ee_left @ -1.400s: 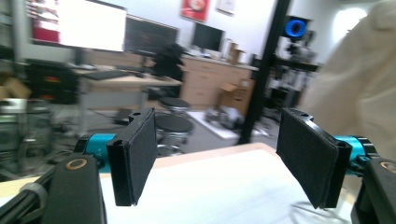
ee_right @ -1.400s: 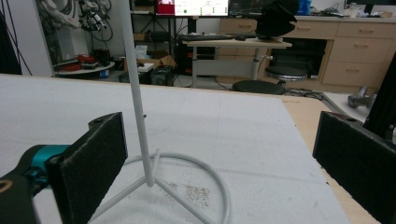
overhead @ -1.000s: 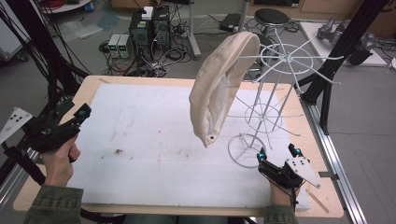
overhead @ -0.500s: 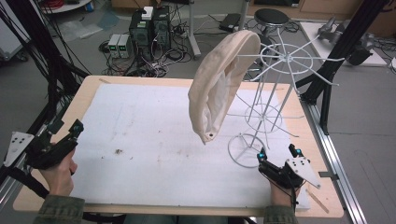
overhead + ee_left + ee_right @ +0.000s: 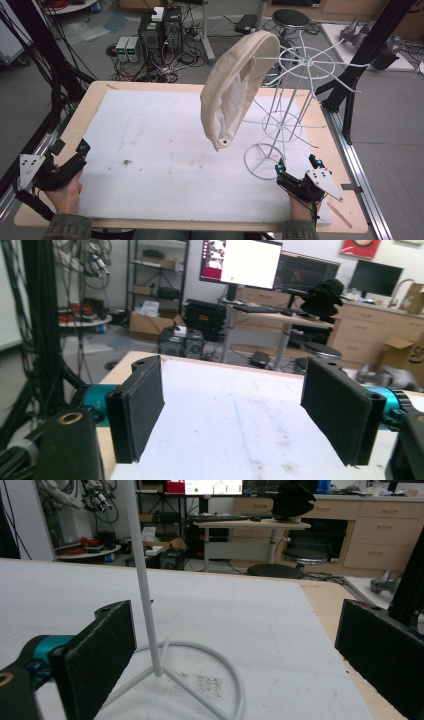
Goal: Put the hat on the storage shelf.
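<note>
Right claw: the black two-jaw right gripper (image 5: 296, 169) sits at the near right edge of the table, jaws spread wide and holding nothing.
Left claw: the black two-jaw left gripper (image 5: 69, 159) rests at the near left edge, jaws likewise wide apart and empty.
Stand base: the white wire ring base (image 5: 200, 677) of the tall white wire rack (image 5: 295, 90) lies just ahead of the right claw, its thin pole rising nearer that claw's left jaw.
Cloth: the cream fabric pouch with a stiff oval rim (image 5: 235, 90) hangs from the rack's top arm, above and ahead-left of the right claw, well apart from the left one.
Step in hand: probably reaching for the hung pouch; I would steady the rack's pole first, since the light frame looks easy to tip.
Surface: a white foam-like mat (image 5: 165, 150) on a pale wooden table (image 5: 95, 92), speckled with dark crumbs.
Room: beyond lie computer boxes, cables, a stool, desks and monitors.
</note>
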